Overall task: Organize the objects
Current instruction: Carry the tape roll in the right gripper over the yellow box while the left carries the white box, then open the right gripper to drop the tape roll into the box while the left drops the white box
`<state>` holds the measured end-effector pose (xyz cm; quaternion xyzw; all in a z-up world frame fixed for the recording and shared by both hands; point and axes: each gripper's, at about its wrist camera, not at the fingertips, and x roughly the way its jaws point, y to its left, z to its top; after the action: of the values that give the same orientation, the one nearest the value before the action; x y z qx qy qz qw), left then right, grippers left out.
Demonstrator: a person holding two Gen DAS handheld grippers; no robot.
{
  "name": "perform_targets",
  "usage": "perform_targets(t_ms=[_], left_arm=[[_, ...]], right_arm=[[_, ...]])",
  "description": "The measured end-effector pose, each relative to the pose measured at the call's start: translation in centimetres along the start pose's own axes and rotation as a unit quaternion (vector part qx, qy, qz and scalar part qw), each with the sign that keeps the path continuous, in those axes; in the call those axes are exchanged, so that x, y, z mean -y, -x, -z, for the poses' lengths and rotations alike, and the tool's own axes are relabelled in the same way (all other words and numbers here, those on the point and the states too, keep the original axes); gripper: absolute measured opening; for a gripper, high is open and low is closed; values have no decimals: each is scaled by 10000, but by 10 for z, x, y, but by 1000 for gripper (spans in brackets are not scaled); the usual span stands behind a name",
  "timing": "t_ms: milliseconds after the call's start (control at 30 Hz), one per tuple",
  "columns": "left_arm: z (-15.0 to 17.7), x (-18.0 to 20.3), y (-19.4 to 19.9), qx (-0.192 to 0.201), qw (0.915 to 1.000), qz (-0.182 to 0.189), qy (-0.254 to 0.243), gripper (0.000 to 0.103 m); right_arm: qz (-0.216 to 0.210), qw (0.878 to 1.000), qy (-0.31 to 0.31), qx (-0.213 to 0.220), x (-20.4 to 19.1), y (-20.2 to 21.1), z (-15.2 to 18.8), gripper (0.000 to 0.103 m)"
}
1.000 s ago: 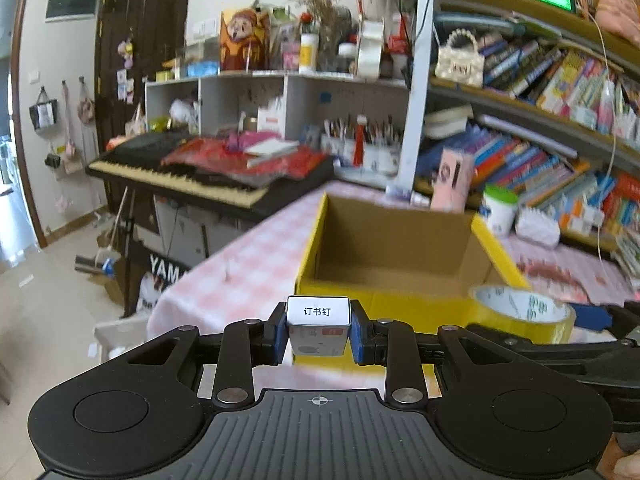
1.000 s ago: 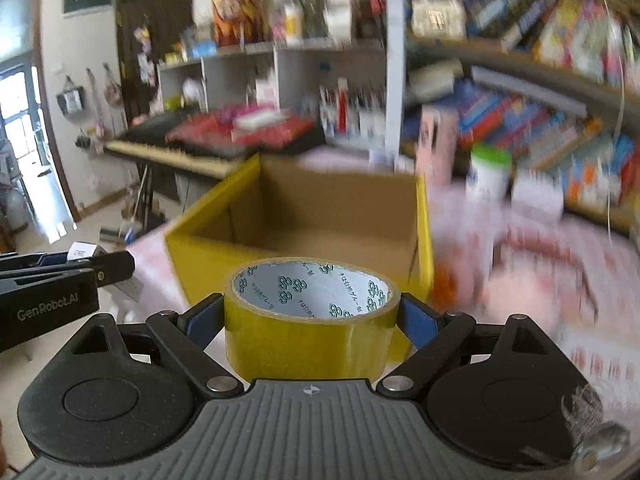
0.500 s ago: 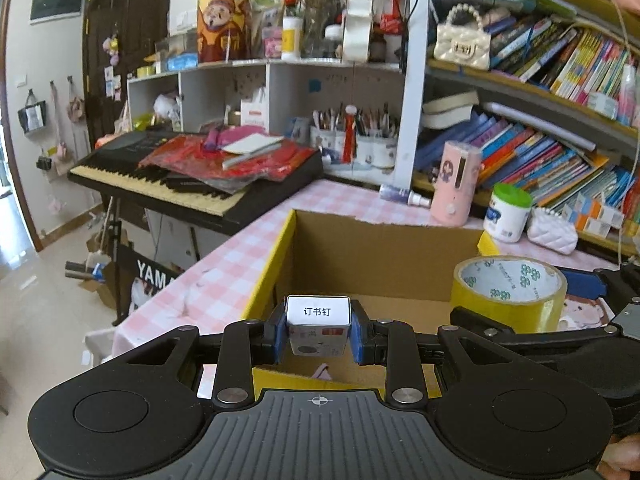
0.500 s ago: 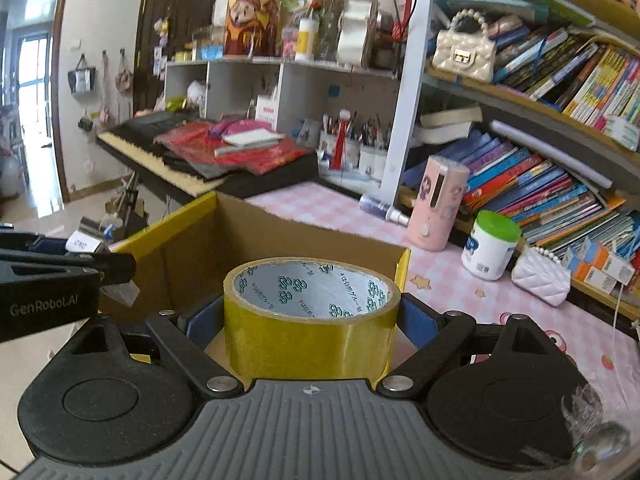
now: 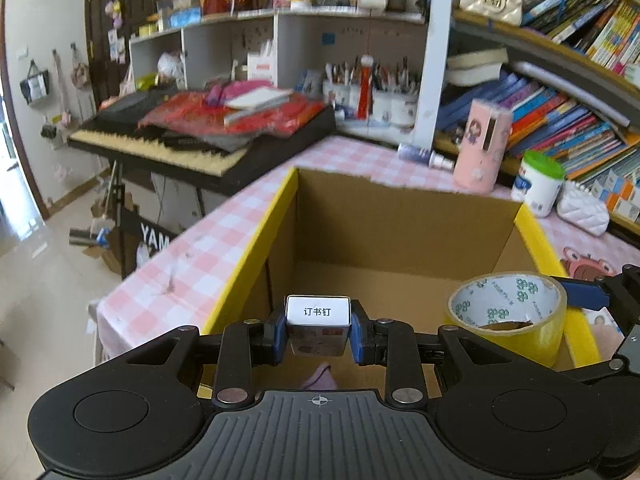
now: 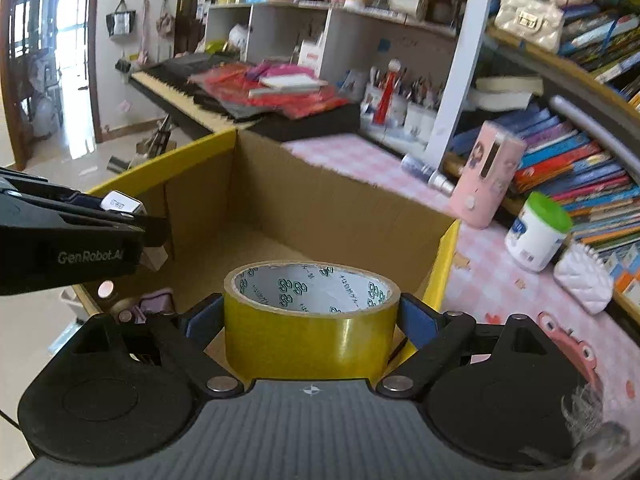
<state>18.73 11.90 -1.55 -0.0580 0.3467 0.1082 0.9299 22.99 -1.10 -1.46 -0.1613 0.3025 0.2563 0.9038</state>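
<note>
My left gripper (image 5: 318,336) is shut on a small white staple box (image 5: 318,320) and holds it over the near part of an open cardboard box with yellow outer walls (image 5: 400,232). My right gripper (image 6: 310,318) is shut on a roll of yellow tape (image 6: 310,316), held over the same cardboard box (image 6: 320,208) near its right wall. The tape roll also shows in the left wrist view (image 5: 508,316), and the left gripper with the staple box shows in the right wrist view (image 6: 120,204). A small purple object (image 5: 320,374) lies on the box floor.
The box stands on a pink checked tablecloth (image 5: 208,248). Behind it are a pink cylinder (image 5: 482,146), a white jar with a green lid (image 5: 538,184), a white quilted pouch (image 6: 584,280), bookshelves (image 5: 560,80) and a keyboard piled with red cloth (image 5: 208,132).
Both grippers have moved forward over the cardboard box with their objects still held. The view now looks down into the box, and the purple object on its floor has come into sight.
</note>
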Motion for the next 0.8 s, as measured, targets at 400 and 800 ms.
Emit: perform_targets(t_ms=[400, 800], left_arm=[[4, 3, -24, -401, 9991, 60, -107, 29], [2, 1, -9, -197, 9996, 188, 113, 52]], right_arm=[[-312, 9991, -150, -244, 2, -11, -6, 91], [-133, 9998, -55, -114, -4, -4, -4, 96]])
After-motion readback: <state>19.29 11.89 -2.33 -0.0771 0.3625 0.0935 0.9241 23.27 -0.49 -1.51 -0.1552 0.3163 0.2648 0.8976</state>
